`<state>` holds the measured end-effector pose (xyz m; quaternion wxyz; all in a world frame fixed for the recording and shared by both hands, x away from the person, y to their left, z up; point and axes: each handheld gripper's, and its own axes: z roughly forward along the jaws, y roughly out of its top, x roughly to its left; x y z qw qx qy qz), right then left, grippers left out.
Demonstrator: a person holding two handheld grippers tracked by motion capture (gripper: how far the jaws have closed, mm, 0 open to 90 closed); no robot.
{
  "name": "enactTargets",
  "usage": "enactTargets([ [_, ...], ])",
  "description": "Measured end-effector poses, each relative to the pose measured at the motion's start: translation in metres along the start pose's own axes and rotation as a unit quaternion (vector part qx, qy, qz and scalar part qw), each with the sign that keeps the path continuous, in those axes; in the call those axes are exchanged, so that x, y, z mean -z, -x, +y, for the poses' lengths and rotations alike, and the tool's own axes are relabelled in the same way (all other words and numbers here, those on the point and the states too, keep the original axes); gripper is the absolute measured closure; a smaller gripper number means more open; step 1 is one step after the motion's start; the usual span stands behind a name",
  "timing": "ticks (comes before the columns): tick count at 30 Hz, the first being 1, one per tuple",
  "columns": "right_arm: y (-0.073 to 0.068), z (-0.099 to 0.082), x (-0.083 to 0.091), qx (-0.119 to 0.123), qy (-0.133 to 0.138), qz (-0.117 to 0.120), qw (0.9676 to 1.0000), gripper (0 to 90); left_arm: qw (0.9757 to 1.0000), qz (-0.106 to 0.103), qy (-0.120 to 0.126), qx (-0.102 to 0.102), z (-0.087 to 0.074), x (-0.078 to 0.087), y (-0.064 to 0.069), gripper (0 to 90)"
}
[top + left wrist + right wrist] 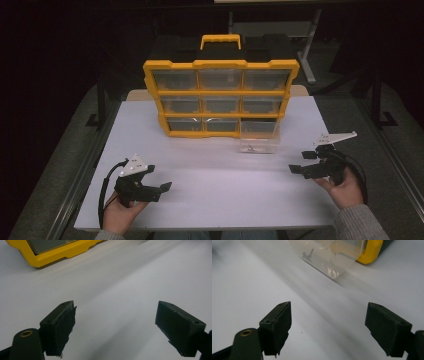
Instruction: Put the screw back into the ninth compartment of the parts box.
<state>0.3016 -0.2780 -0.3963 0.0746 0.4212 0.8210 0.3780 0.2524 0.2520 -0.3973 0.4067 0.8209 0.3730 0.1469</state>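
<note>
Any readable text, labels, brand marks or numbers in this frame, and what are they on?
None can be read.
Yellow-framed drawer organizer: no label or brand mark legible on its frame, handle or clear drawers.
Pulled-out clear drawer: holds a small dark item, no writing.
Left tongs and right tongs: black, unmarked.
White table: blank.

A white rectangular table [210, 185] carries a yellow-framed plastic organiser cabinet with clear drawers [220, 97], standing upright toward twelve o'clock. At the cabinet's five o'clock corner, a clear plastic drawer [259, 142] sticks out onto the tabletop, with a small dark item inside.
</note>
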Motion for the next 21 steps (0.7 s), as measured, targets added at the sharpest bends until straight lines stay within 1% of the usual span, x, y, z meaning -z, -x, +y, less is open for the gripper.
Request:
enactTargets([
  [1, -0.001, -0.005, -0.001, -0.007, -0.004, 0.0, 1.0, 20.0, 1.0, 0.0, -0.003, -0.004, 0.0, 0.001, -0.001, 15.7],
  [3, -0.001, -0.008, -0.001, -0.007, -0.004, 0.001, 1.0, 20.0, 0.9999, 0.002, -0.009, -0.011, 0.0, 0.001, -0.002, 15.7],
  [5, 0.0, -0.012, -0.001, -0.007, -0.006, 0.0, 1.0, 19.6, 0.9999, 0.001, -0.007, -0.009, -0.001, 0.001, -0.003, 15.7],
  [7, 0.001, -0.019, -0.001, -0.011, -0.005, 0.001, 0.9999, 19.6, 0.9999, 0.002, -0.008, -0.009, -0.001, 0.001, -0.003, 15.7],
  [8, 0.001, -0.019, -0.001, -0.011, -0.005, 0.001, 0.9999, 19.6, 0.9999, 0.001, -0.009, -0.009, -0.001, 0.001, -0.003, 15.7],
  [9, 0.001, -0.02, -0.001, -0.014, -0.006, 0.001, 0.9999, 19.6, 0.9998, 0.001, -0.01, -0.018, -0.001, 0.001, -0.004, 15.7],
  [10, 0.001, -0.022, -0.001, -0.015, -0.005, 0.001, 0.9999, 19.6, 0.9999, 0.002, -0.007, -0.007, -0.002, 0.001, -0.003, 15.7],
  [14, 0.002, -0.026, 0.001, -0.015, -0.003, 0.001, 0.9999, 19.5, 1.0, 0.001, -0.007, -0.005, -0.003, 0.0, -0.003, 15.7],
  [15, 0.001, -0.027, 0.001, -0.014, 0.0, 0.001, 0.9999, 19.5, 0.9998, 0.003, -0.012, -0.019, -0.003, 0.0, -0.004, 15.7],
  [19, -0.002, -0.029, 0.007, -0.006, 0.023, 0.0, 0.9997, 19.1, 0.9997, 0.003, -0.013, -0.019, -0.003, 0.0, -0.004, 15.7],
  [21, -0.003, -0.03, 0.008, -0.01, 0.032, 0.002, 0.9994, 19.0, 0.9998, 0.003, -0.011, -0.018, -0.003, 0.0, -0.004, 15.7],
])
